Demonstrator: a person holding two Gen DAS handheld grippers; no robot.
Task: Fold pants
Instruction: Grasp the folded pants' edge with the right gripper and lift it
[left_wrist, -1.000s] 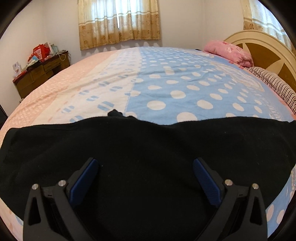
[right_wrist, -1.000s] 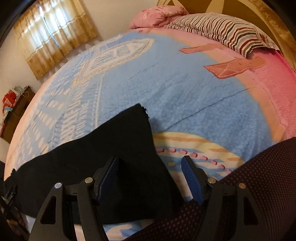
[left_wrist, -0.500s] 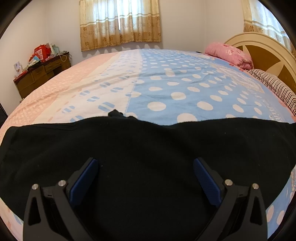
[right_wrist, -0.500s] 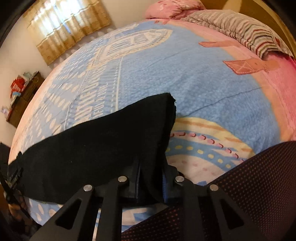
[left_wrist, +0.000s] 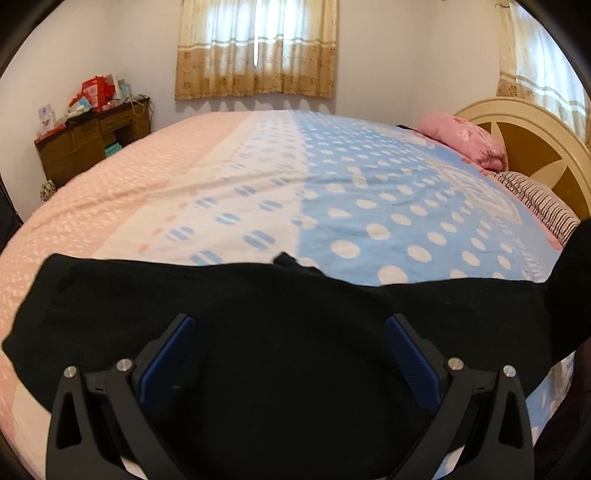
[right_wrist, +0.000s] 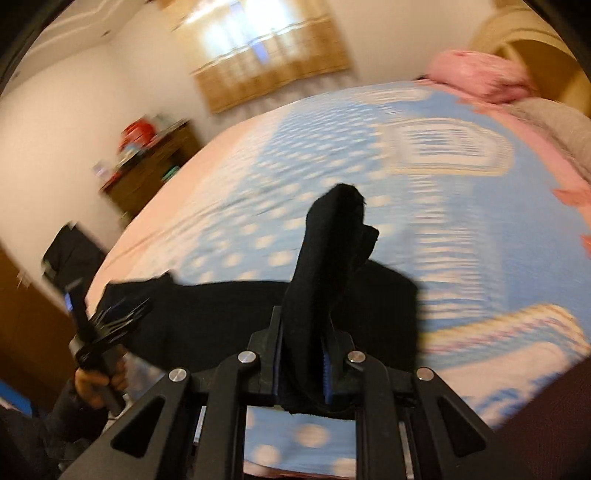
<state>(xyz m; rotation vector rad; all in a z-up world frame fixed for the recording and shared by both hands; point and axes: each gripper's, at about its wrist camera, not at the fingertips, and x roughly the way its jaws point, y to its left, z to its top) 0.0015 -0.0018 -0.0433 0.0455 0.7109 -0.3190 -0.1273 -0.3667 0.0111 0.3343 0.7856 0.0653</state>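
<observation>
Bedroom, bed (left_wrist: 258, 177) with a pink/white/blue dotted cover, curtained window (left_wrist: 256, 48) behind, wooden dresser (left_wrist: 92, 140) to the left. Black pants (left_wrist: 295, 332) lay across the near edge of the bed; left gripper (left_wrist: 291, 354) hovered over them with jaws wide apart, nothing pinched. Right gripper (right_wrist: 304, 354) was clamped on one end of the pants, fabric standing up out of the jaws, view blurred.

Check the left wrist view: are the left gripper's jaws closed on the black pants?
No, the left gripper stands wide open over the black pants, its blue pads well apart with flat cloth showing between them.
</observation>
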